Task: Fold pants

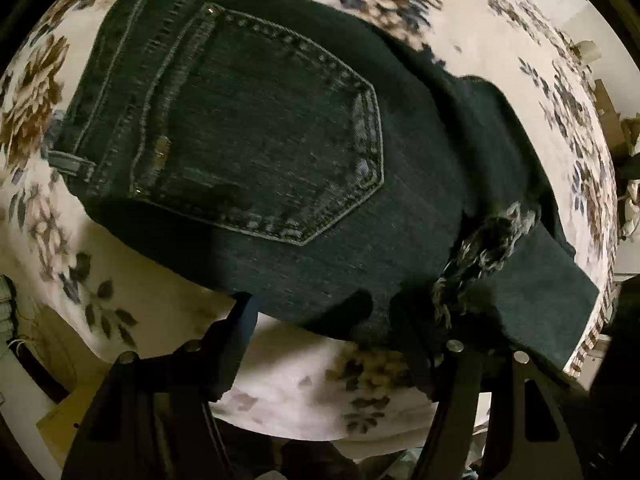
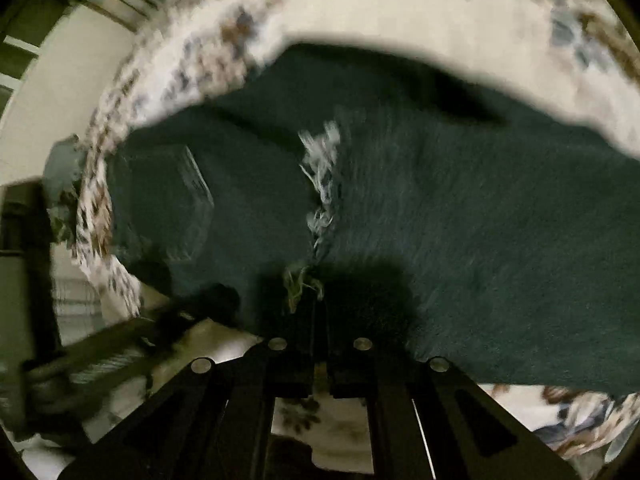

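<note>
Dark denim pants [image 1: 280, 152] lie folded on a floral bedspread [image 1: 500, 36], back pocket [image 1: 260, 140] facing up. A frayed hem [image 1: 476, 248] lies over the fold at the right. My left gripper [image 1: 320, 312] is open at the near edge of the pants; its left finger [image 1: 236, 320] sits beside the fabric edge. In the right wrist view, my right gripper [image 2: 318, 304] is shut on the frayed hem [image 2: 320, 184] of the pants [image 2: 480, 240], with the threads running out from between the fingers. That view is blurred.
The bedspread [image 2: 380, 12] extends all around the pants. The bed's edge and floor clutter show at the right of the left wrist view [image 1: 628, 184]. A wall and dark furniture [image 2: 24, 240] stand at the left of the right wrist view.
</note>
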`<state>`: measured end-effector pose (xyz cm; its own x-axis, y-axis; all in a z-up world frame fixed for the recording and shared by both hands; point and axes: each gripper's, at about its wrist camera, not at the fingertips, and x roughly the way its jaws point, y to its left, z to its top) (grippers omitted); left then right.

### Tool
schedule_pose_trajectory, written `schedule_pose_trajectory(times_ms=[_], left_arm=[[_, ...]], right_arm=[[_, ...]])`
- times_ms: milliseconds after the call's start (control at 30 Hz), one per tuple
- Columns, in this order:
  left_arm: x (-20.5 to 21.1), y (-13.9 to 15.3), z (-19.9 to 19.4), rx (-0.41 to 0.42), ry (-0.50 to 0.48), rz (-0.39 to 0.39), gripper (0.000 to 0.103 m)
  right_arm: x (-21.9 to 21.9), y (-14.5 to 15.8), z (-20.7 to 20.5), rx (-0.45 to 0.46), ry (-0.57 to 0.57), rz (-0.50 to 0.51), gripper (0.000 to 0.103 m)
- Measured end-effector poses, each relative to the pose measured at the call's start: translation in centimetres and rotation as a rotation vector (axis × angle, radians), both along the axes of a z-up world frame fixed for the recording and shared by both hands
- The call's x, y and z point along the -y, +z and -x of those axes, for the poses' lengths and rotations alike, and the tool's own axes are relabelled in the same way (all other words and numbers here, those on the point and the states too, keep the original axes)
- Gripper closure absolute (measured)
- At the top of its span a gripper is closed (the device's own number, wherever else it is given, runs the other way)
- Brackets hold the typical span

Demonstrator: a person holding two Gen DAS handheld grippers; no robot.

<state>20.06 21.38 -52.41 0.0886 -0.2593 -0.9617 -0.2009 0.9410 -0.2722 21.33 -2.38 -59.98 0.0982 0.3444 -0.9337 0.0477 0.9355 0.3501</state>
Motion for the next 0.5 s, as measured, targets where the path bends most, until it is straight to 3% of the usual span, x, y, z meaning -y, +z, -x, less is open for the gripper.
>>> schedule_pose_trajectory(times_ms=[67,133,167,333,500], left_arm=[[-1.2,0.7,0.4,0.019,0.017,0.011,0.037],[-3.4,1.7,1.4,0.047,0.052,0.034,0.037],[-4.9,2.3,1.9,0.066,0.086,0.046,0.037],[-12.3,2.3,4.6,0.106,0.299,0.122,0.037],[-17.0,-1.6,4.5,0.155,0.554,0.287,0.037]], right_arm=[[0.4,-0.5,0.2,-0.043,-0.005,-0.031,0.085],[0.8,-0.3,0.6,-0.076,-0.009,-0.074,0.038],[1.3,0.1,1.0,-0.072,-0.024,-0.101,0.033],[3.4,1.8,2.3,-0.041,-0.078,-0.149,0.03],[6.0,2.1,2.5,-0.044,-0.185,-0.101,0.03]])
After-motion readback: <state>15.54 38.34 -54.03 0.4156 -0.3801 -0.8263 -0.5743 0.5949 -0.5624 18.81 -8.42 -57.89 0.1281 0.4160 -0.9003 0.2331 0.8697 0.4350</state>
